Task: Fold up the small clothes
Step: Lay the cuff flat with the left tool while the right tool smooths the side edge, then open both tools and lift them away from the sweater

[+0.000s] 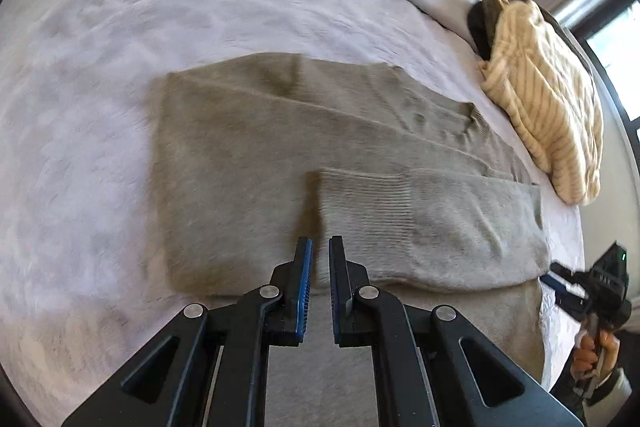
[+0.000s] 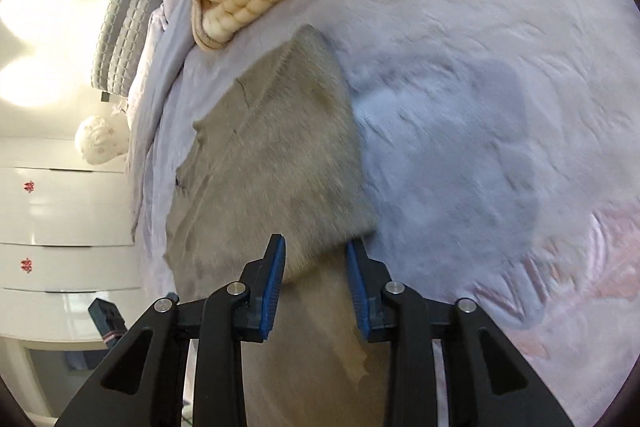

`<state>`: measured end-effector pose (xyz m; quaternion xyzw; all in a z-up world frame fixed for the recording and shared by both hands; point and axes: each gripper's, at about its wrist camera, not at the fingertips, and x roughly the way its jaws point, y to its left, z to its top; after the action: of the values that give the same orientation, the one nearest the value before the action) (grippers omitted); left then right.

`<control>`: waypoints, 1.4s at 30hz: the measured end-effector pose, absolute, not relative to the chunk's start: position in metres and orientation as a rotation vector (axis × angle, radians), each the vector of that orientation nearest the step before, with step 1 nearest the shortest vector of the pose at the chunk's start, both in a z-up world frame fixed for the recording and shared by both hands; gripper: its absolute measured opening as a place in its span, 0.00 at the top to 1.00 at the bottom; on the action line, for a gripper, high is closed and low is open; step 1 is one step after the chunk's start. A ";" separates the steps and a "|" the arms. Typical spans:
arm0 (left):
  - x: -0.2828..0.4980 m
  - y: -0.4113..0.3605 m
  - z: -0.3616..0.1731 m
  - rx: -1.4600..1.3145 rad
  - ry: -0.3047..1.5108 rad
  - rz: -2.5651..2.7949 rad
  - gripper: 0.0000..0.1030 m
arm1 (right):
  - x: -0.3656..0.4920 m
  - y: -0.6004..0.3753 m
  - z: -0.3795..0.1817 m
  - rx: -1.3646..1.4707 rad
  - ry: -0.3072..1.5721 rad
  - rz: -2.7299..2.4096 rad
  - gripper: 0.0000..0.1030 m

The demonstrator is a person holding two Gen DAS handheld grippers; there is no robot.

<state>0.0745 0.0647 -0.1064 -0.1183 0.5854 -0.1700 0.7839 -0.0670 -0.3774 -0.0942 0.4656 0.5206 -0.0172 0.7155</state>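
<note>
A grey knit sweater (image 1: 248,163) lies flat on a bed covered by a pale lilac fleece blanket (image 1: 80,131), with its body spread toward the middle of the bed and one sleeve (image 1: 432,227) folded back across the lower part so the ribbed cuff points inward. In the left wrist view the left gripper (image 1: 320,247) hangs just above the near hem of the sweater, its blue-padded jaws drawn almost together with only a thin slit between them and no cloth in that slit.

In the right wrist view the right gripper (image 2: 316,247) stands over another edge of the same sweater (image 2: 276,163); a fold of grey knit passes between its two blue pads. Whether the pads actually press on the cloth cannot be told, since a gap shows on the right-hand side.

Near the far edge of the bed a cream ribbed garment with thin tan stripes (image 1: 548,115) lies heaped over a dark object (image 1: 486,23), which may be a basket, though too little of it shows to say. White drawers (image 2: 60,223) stand beyond the bed's side.
</note>
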 end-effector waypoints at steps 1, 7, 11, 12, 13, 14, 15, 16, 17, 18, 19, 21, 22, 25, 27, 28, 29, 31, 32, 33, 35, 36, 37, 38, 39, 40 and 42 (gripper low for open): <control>0.076 0.057 -0.108 -0.241 1.263 -0.380 0.92 | -0.062 -0.374 -0.090 0.990 1.163 -0.060 0.86; 0.078 0.040 -0.142 -0.087 1.300 -0.347 0.92 | -0.059 -0.371 -0.105 0.859 1.239 -0.134 0.95; 0.075 0.055 -0.137 -0.114 1.311 -0.331 0.92 | -0.072 -0.369 -0.100 0.864 1.238 -0.177 0.95; 0.074 0.057 -0.136 -0.107 1.314 -0.323 0.92 | -0.075 -0.369 -0.098 0.846 1.253 -0.214 0.95; 0.072 0.060 -0.135 -0.106 1.320 -0.318 0.92 | -0.078 -0.370 -0.096 0.820 1.278 -0.260 0.95; 0.071 0.062 -0.135 -0.108 1.327 -0.316 0.91 | -0.083 -0.373 -0.093 0.818 1.286 -0.288 0.95; 0.070 0.064 -0.133 -0.111 1.331 -0.311 0.92 | -0.086 -0.375 -0.091 0.831 1.284 -0.295 0.94; 0.067 0.065 -0.130 -0.108 1.332 -0.309 0.92 | -0.090 -0.376 -0.088 0.847 1.280 -0.297 0.94; 0.064 0.065 -0.128 -0.104 1.333 -0.307 0.92 | -0.093 -0.377 -0.085 0.851 1.278 -0.301 0.94; 0.062 0.065 -0.126 -0.098 1.336 -0.304 0.92 | -0.097 -0.376 -0.080 0.845 1.279 -0.303 0.93; 0.059 0.064 -0.124 -0.090 1.342 -0.301 0.92 | -0.102 -0.375 -0.079 0.840 1.280 -0.301 0.92; 0.054 0.064 -0.122 -0.079 1.358 -0.296 0.92 | -0.105 -0.371 -0.074 0.829 1.287 -0.294 0.91; 0.051 0.063 -0.121 -0.074 1.368 -0.294 0.92 | -0.107 -0.369 -0.071 0.827 1.290 -0.292 0.91; 0.041 0.065 -0.117 -0.070 1.386 -0.289 0.91 | -0.110 -0.362 -0.068 0.831 1.302 -0.281 0.91; 0.035 0.066 -0.113 -0.064 1.392 -0.282 0.92 | -0.113 -0.358 -0.065 0.834 1.312 -0.274 0.91; 0.032 0.066 -0.111 -0.061 1.397 -0.278 0.92 | -0.114 -0.355 -0.064 0.835 1.316 -0.271 0.91; 0.028 0.068 -0.108 -0.061 1.404 -0.277 0.92 | -0.115 -0.352 -0.063 0.836 1.322 -0.265 0.91; 0.023 0.069 -0.105 -0.058 1.416 -0.271 0.92 | -0.113 -0.343 -0.059 0.832 1.330 -0.255 0.91; 0.021 0.070 -0.104 -0.056 1.420 -0.266 0.91 | -0.114 -0.340 -0.057 0.827 1.334 -0.249 0.91; 0.017 0.071 -0.102 -0.053 1.426 -0.260 0.91 | -0.114 -0.336 -0.054 0.823 1.336 -0.243 0.91; 0.011 0.074 -0.097 -0.049 1.436 -0.249 0.91 | -0.115 -0.329 -0.049 0.806 1.341 -0.231 0.91; 0.008 0.074 -0.095 -0.045 1.439 -0.242 0.91 | -0.116 -0.325 -0.046 0.797 1.343 -0.224 0.91; 0.005 0.076 -0.092 -0.038 1.440 -0.230 0.91 | -0.116 -0.321 -0.043 0.787 1.345 -0.217 0.91; 0.001 0.076 -0.091 -0.031 1.442 -0.221 0.91 | -0.117 -0.318 -0.040 0.777 1.347 -0.213 0.91; -0.002 0.077 -0.089 -0.028 1.446 -0.217 0.91 | -0.119 -0.316 -0.037 0.772 1.347 -0.210 0.91; -0.006 0.079 -0.088 -0.029 1.452 -0.212 0.91 | -0.120 -0.314 -0.035 0.768 1.347 -0.207 0.91; -0.013 0.081 -0.086 -0.028 1.465 -0.203 0.91 | -0.123 -0.310 -0.031 0.769 1.351 -0.202 0.91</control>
<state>-0.0127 0.0814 -0.0865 -0.0128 0.6674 -0.0927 0.7388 -0.1227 -0.3102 -0.0315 0.3462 0.6086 -0.0909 0.7081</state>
